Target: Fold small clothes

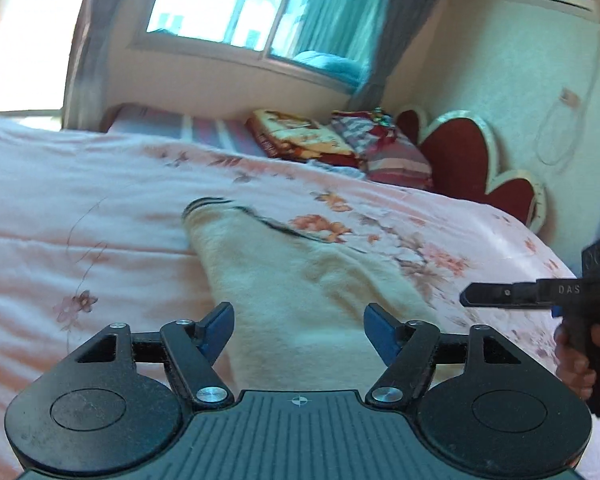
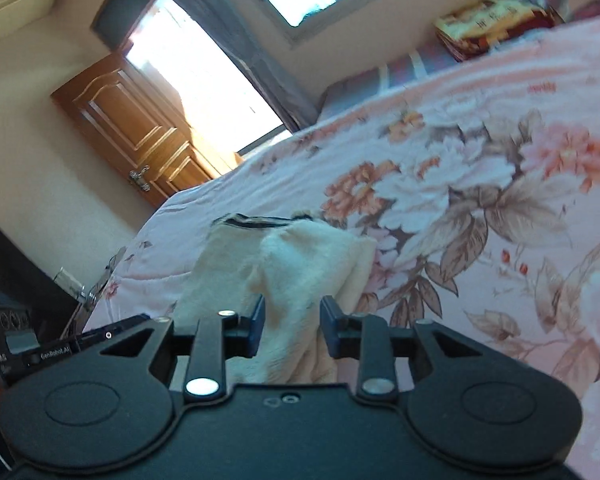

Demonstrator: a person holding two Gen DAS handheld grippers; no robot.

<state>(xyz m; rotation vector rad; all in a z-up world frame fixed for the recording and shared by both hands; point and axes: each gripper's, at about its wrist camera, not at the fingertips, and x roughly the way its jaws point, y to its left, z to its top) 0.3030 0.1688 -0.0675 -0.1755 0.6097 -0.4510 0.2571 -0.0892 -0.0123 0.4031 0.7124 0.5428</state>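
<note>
Cream fleece garment [image 1: 300, 280], edged with a dark stripe at its far end, lies rumpled on the pink floral quilt [image 1: 80, 208] of the bed, running from mid-quilt toward both cameras. Its near end is cut off under the gripper bodies, and the frames are blurred, so I cannot tell what kind of garment it is.

Readable writing: "DAS" on the right gripper [image 1: 466, 300] as it enters the left wrist view side-on from the right, and "GenRobot.AI" on the black device [image 2: 52, 354] at the left edge of the right wrist view.

Left gripper [image 1: 299, 322] hovers with its blue-padded fingers spread wide, fleece showing between them with nothing pinched. Right gripper [image 2: 292, 326] is partly open, its pads either side of a raised fold of fleece; whether they touch it is unclear. Farther right, a red heart-shaped headboard [image 1: 460, 152] stands behind the pillows [image 1: 384, 148].
</note>
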